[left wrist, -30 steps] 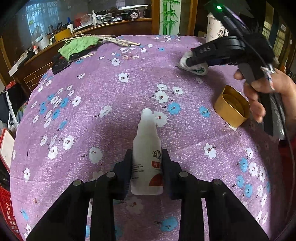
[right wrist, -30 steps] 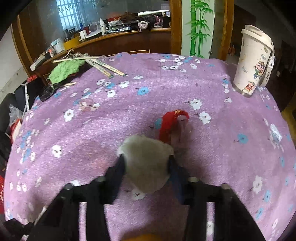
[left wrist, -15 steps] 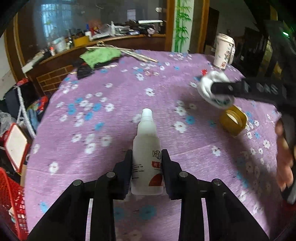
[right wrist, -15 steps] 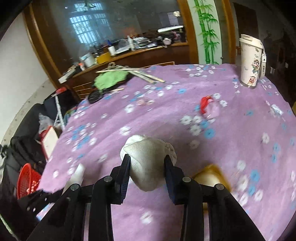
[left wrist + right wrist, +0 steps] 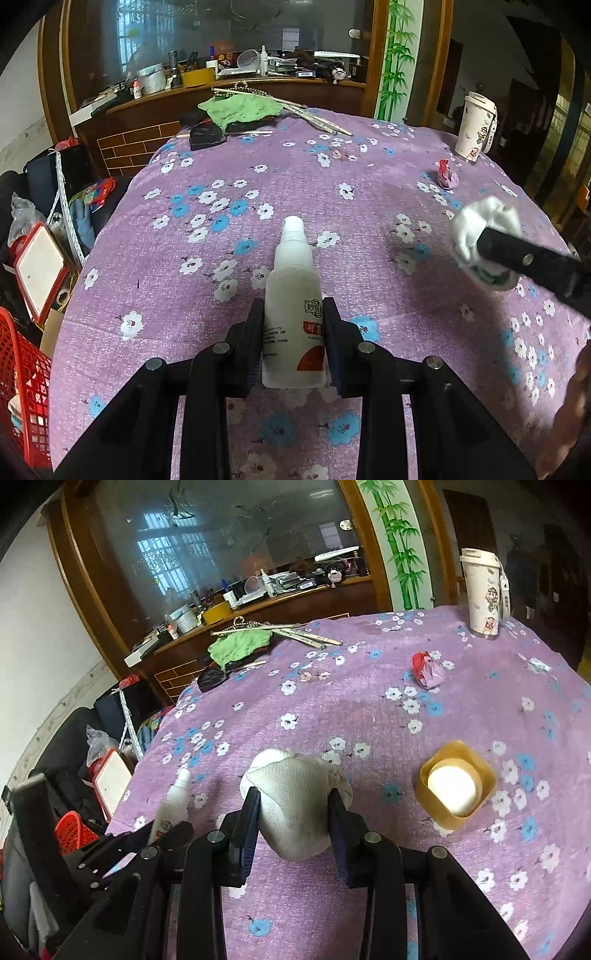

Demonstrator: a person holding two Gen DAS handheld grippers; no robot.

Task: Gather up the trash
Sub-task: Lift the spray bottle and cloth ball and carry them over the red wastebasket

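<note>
The left gripper (image 5: 293,347) was clamped on a white spray bottle (image 5: 293,317), held above the purple flowered tablecloth (image 5: 295,199). The right gripper (image 5: 293,823) was clamped on a crumpled white wad (image 5: 295,801), also clear of the cloth. Just right of it lay a yellow cap (image 5: 456,784), open side up. Off the table's left edge stood a red basket (image 5: 22,384). Farther out on the right lay a red-and-pink crumpled wrapper (image 5: 426,670), with bare cloth between it and the grippers. At the far right stood a tall cartoon-printed cup (image 5: 484,594). At the far left lay a green cloth (image 5: 238,644) among sticks (image 5: 291,629).
</note>
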